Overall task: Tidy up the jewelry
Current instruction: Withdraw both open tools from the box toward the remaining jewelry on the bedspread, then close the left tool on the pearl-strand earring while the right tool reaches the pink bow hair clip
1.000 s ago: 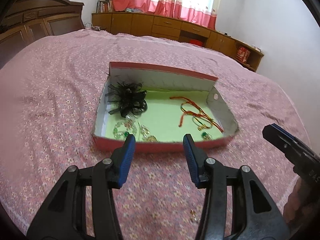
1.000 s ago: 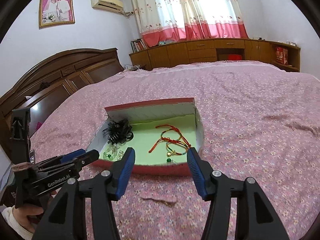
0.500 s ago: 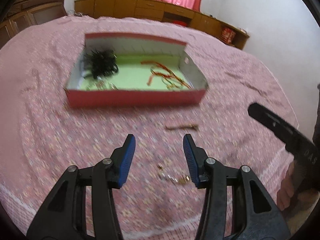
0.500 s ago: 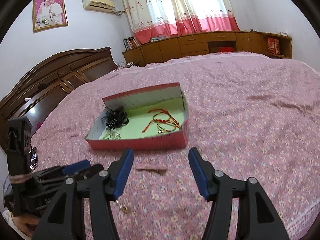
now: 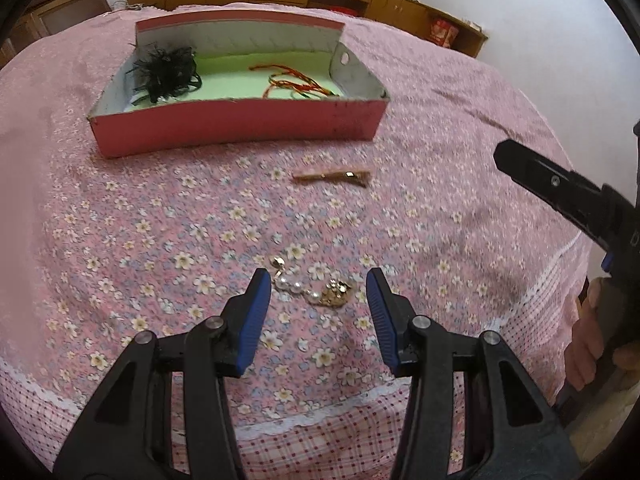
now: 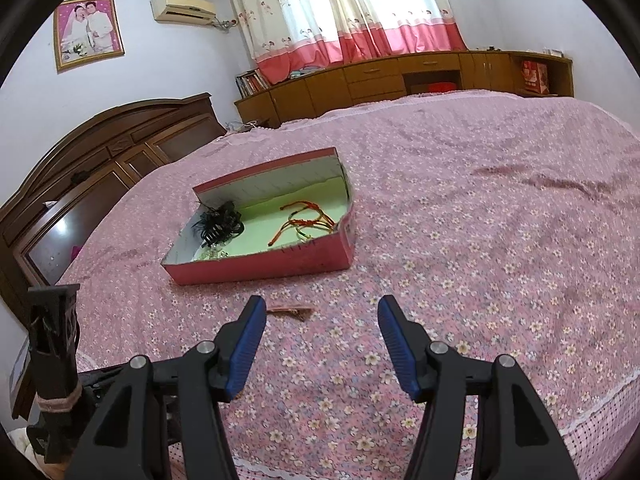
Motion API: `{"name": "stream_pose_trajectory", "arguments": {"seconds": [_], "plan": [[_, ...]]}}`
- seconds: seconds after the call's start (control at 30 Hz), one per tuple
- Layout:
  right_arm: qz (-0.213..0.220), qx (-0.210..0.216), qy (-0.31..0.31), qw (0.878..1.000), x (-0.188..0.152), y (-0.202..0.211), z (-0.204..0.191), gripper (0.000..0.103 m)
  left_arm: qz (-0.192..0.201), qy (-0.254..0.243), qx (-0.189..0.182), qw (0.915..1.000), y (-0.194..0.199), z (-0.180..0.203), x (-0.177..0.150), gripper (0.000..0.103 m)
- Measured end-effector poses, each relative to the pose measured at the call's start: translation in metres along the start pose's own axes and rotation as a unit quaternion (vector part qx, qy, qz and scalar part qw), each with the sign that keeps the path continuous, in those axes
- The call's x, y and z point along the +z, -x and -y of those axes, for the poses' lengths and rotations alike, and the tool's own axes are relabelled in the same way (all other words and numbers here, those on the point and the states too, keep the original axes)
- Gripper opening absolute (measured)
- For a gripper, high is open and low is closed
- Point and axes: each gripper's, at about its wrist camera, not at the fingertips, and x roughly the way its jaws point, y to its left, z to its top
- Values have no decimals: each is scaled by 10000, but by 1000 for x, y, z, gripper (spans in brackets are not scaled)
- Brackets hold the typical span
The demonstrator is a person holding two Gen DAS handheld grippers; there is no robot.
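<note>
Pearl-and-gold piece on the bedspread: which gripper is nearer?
Left. The left gripper hangs open right over the pearl-and-gold piece, which shows between its fingers. The right gripper, also open, is off to the side.

No lettering, number, brand or sign can be read in either view. The pink box (image 5: 236,124) ahead of the tongs shows plain sides. The red carton (image 6: 534,76) on the far shelf, beyond and to the right of the tongs, carries a pattern too small and blurred to make out. The framed picture (image 6: 89,32) on the wall, far up and left, shows no legible words.
</note>
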Motion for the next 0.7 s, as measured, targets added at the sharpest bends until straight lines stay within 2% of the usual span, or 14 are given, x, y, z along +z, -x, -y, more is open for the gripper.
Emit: {"name": "stream_pose_trajectory", "arguments": {"seconds": [0.33,0.47,0.63,0.7], "plan": [[-130,-6,-171,9998,-8,-4,13,61,-401,-156,154,9990,-24,6,-9,40],[-158,13,-237,9996,-11,-6,16,61,-551,-28,51,9985,-35,0,-10,41],[-185,37,-269,9995,-13,-7,18,61,-580,-33,33,9983,-38,-1,-11,41],[-193,36,-270,9994,-13,-8,18,61,-546,-37,30,9985,-37,-1,-10,37]]}}
